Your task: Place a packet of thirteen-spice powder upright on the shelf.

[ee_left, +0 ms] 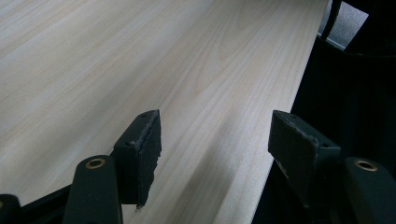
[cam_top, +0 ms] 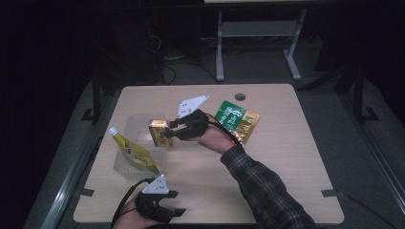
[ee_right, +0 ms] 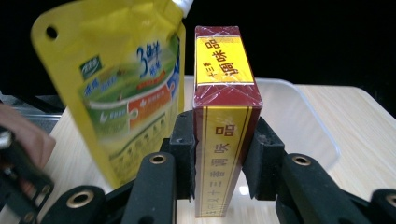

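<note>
Pale wood worktop (cam_top: 286, 157) is carrying everything, dark room beyond. Nearest me, my left gripper (ee_left: 215, 154) is idling at the front edge, jaws apart on nothing. Farther out, my right gripper (ee_right: 217, 156) is pinching the seasoning box (ee_right: 224, 116) across its narrow sides, holding it over the clear bin (cam_top: 131, 128) where the yellow pouch (cam_top: 133, 153) is leaning. I'm judging the box light and stiff but film-wrapped, so slippery; gripping mid-body is keeping it square. A green packet (cam_top: 234, 119) is lying beyond.
</note>
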Action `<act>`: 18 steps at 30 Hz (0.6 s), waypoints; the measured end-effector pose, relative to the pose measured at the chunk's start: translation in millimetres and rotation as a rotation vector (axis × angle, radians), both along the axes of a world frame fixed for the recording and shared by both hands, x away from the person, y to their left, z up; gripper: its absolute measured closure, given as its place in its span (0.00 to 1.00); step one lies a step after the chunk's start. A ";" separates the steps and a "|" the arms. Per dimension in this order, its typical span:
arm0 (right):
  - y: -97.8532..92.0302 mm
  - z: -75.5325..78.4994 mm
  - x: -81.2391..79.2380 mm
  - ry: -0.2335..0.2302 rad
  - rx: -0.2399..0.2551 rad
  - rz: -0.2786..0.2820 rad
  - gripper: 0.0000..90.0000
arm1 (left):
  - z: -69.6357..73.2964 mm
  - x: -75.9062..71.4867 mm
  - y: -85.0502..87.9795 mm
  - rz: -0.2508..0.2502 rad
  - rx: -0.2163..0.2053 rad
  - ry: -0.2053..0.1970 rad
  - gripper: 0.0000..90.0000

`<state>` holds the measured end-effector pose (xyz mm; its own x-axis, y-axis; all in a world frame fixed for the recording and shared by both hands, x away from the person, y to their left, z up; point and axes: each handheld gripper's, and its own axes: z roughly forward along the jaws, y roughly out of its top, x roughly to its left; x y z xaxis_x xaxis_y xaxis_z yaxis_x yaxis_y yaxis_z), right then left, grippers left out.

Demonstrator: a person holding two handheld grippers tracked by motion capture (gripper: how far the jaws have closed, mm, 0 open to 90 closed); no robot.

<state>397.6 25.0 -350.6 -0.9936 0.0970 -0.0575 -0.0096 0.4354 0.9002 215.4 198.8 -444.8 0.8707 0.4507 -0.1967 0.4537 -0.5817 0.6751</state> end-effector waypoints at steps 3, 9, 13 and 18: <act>12.5 2.3 2.1 -0.004 -0.001 0.008 0.75 | 0.3 0.2 0.2 -0.004 0.003 -0.005 0.38; 33.7 -4.2 5.4 0.008 0.002 0.020 0.75 | 0.8 -0.3 0.0 -0.005 -0.001 -0.001 0.38; 43.6 -12.9 8.8 0.010 -0.005 0.020 0.75 | 0.5 -0.5 -0.3 -0.005 -0.003 0.000 0.38; 50.2 -17.5 12.0 0.040 0.017 0.019 0.75 | 1.1 -0.9 -0.2 -0.005 -0.003 -0.001 0.38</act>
<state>409.6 75.2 -368.2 -0.9968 0.0786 -0.0166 0.0181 0.4203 0.9072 214.5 198.6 -443.8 0.8734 0.4454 -0.1967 0.4496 -0.5824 0.6773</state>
